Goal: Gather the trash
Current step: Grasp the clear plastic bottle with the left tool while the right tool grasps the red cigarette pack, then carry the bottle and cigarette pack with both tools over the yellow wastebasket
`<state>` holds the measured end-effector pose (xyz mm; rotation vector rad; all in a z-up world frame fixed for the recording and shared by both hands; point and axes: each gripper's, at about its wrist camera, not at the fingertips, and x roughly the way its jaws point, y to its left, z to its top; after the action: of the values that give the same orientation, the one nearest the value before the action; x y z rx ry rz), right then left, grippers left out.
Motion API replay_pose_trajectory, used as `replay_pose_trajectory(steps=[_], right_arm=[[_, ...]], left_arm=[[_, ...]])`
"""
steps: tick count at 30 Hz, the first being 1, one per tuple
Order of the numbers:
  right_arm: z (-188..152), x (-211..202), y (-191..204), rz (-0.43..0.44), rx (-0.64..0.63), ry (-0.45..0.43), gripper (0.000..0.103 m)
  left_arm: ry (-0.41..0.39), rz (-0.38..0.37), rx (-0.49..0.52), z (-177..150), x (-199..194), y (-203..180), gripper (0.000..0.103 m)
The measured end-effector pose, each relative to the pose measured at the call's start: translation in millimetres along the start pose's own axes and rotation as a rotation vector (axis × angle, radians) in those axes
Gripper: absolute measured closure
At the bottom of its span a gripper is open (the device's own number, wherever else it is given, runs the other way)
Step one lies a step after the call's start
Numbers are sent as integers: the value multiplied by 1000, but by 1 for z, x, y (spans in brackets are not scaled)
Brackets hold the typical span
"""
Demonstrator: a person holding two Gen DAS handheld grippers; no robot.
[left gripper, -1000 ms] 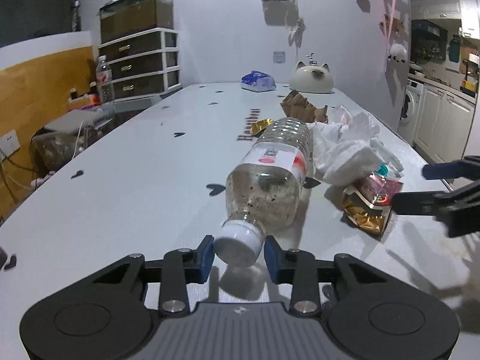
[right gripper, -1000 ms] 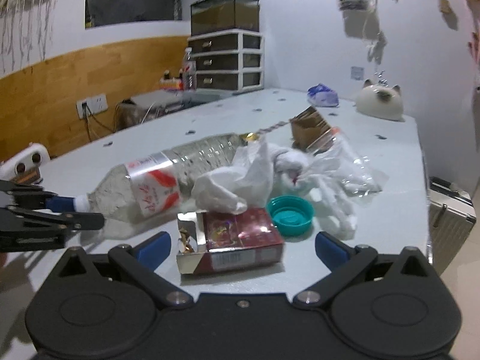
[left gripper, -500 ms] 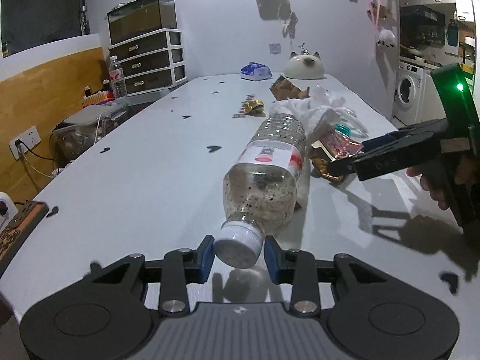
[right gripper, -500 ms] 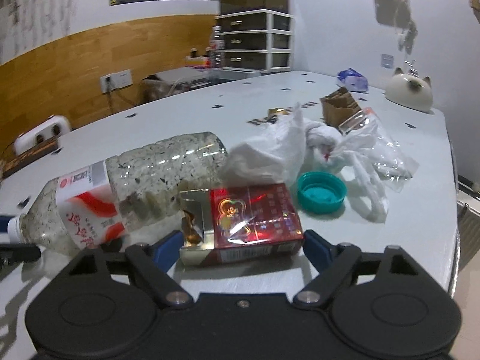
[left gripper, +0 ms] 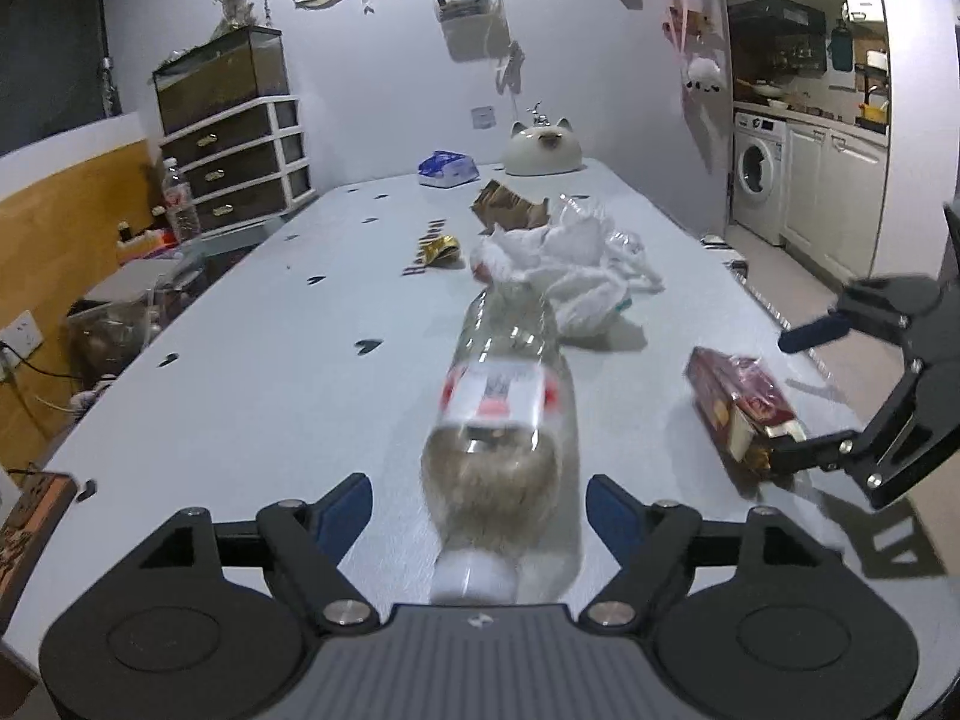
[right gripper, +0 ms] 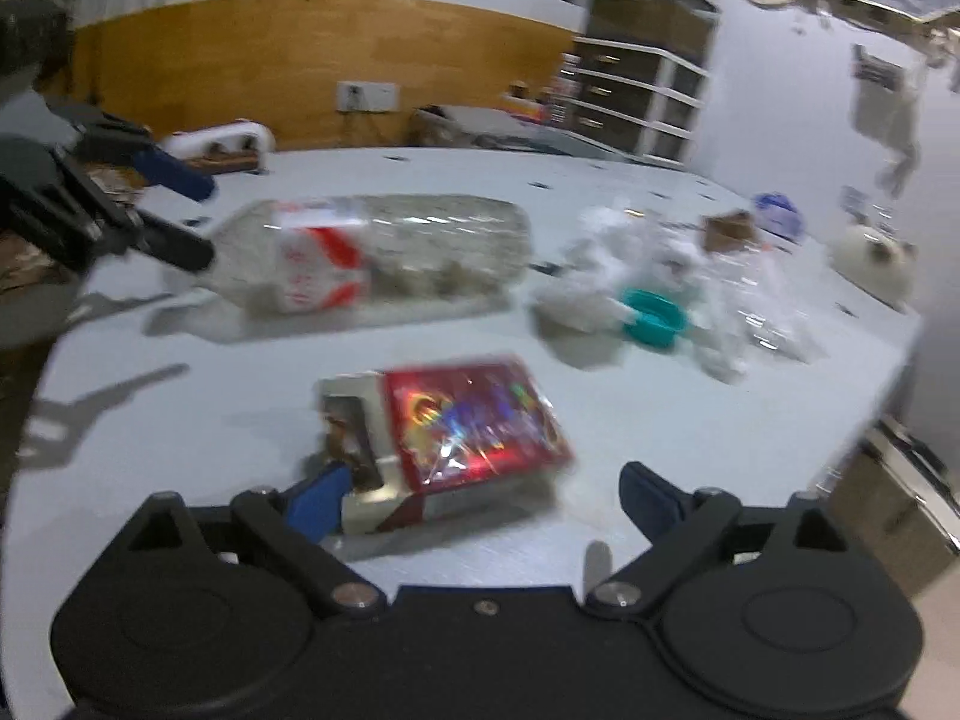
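Released from my left hand-held gripper (left gripper: 478,507), whose jaws are opening, plastic bottle (left gripper: 501,420) lying on bench (left gripper: 252,396), brown residue inside, cap between the pads, my right hand-held gripper (right gripper: 483,495) opening around the open red cigarette pack (right gripper: 456,438), unclenched.

Two matching black handheld grippers with blue finger pads

The left gripper (left gripper: 478,510) has a ribbed grey centre plate flanked by two round black housings, silver screws at the linkage pivots, and blue pads at 10 and 2 o'clock. The right gripper (right gripper: 480,495) is matte black, with the same silver screws and blue-tipped fingers.
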<state>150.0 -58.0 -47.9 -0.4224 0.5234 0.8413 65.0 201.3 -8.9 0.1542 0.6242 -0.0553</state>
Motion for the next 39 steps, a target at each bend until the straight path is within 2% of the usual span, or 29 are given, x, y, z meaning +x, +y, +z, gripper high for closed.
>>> replay_pose_trajectory(steps=[7,13,15,18,23,26,29,32,39], right_arm=[[-8,-6,-38,-114,150,9,10],[-8,-22,-34,-14,255,-75,10],[-4,-19,-26,20,287,-70,10],[5,-5,-13,26,320,-19,10],[18,15,-7,-2,363,57,19],[25,20,-11,4,392,93,24],[30,24,-11,9,381,133,36],[32,28,-10,-7,355,170,49],[30,24,-2,-36,325,149,51]], left_arm=[[69,-48,-51,27,27,3,24],[134,-32,-17,41,49,-4,24],[159,-23,6,46,56,-6,24],[207,-16,40,54,67,-10,25],[322,-10,54,63,85,-10,30],[364,1,66,69,91,-11,31],[404,-14,70,72,95,-12,39],[414,-12,71,74,96,-13,40],[383,0,86,67,88,-17,40]])
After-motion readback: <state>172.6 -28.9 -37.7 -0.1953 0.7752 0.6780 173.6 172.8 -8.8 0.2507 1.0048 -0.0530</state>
